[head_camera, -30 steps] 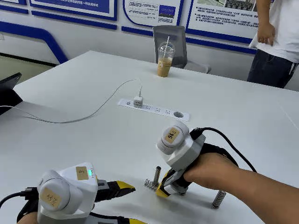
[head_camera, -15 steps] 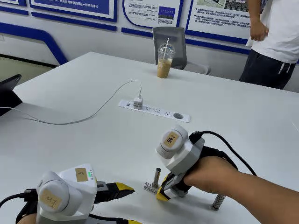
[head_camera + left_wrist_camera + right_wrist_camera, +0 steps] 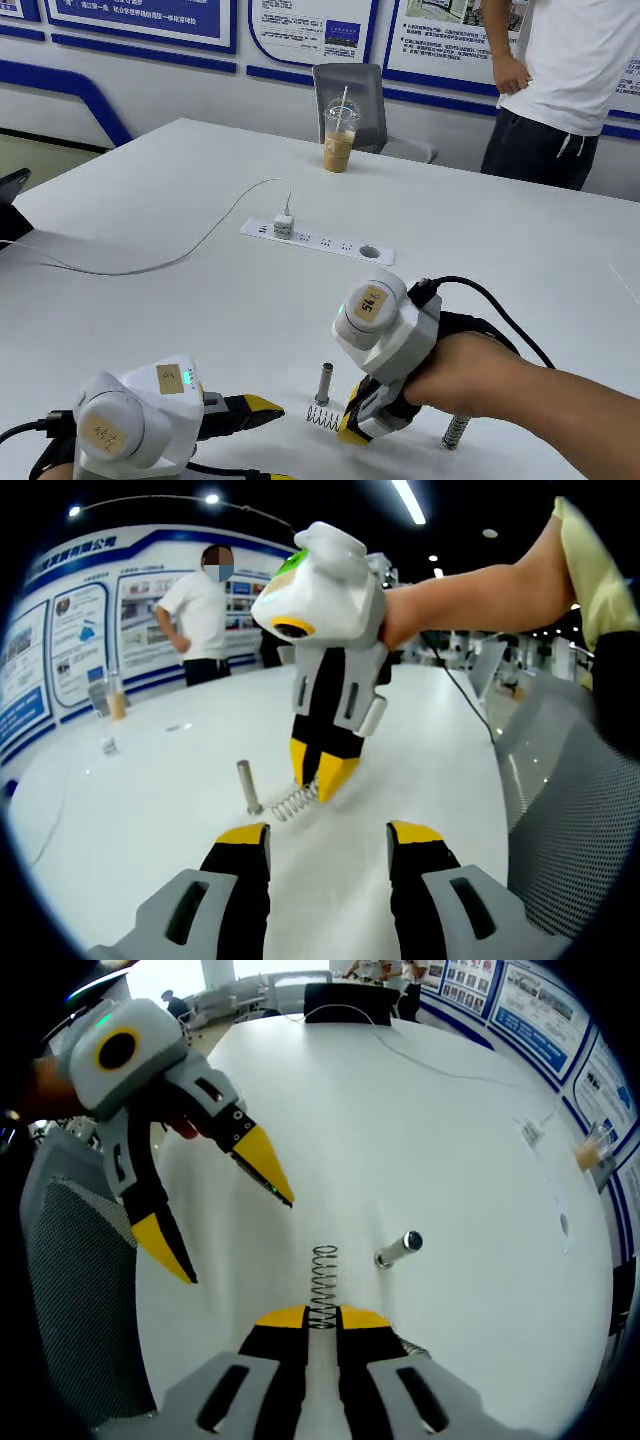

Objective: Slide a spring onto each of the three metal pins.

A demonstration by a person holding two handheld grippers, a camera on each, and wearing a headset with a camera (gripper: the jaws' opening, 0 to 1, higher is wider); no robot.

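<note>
— What is happening on the white desk (image 3: 200, 300)?
— All the work is close to its near edge. The left gripper (image 3: 328, 835) hovers there with its jaws well apart and nothing between them, pointing at the work. The right gripper (image 3: 310, 1318) has its jaws pinched together on one end of a spring (image 3: 322, 1278).
— And the pin?
— A bare metal pin (image 3: 324, 383) stands upright just beside the spring's free end. The spring lies low and sideways, not yet over the pin. Further along that edge, by the forearm (image 3: 540, 400), a second pin (image 3: 455, 430) looks to have its spring on.
— Which step, then?
— Threading this spring, I'd judge. Next it needs lifting above the pin's top, turning upright so the coil lines up, then lowering and releasing.
</note>
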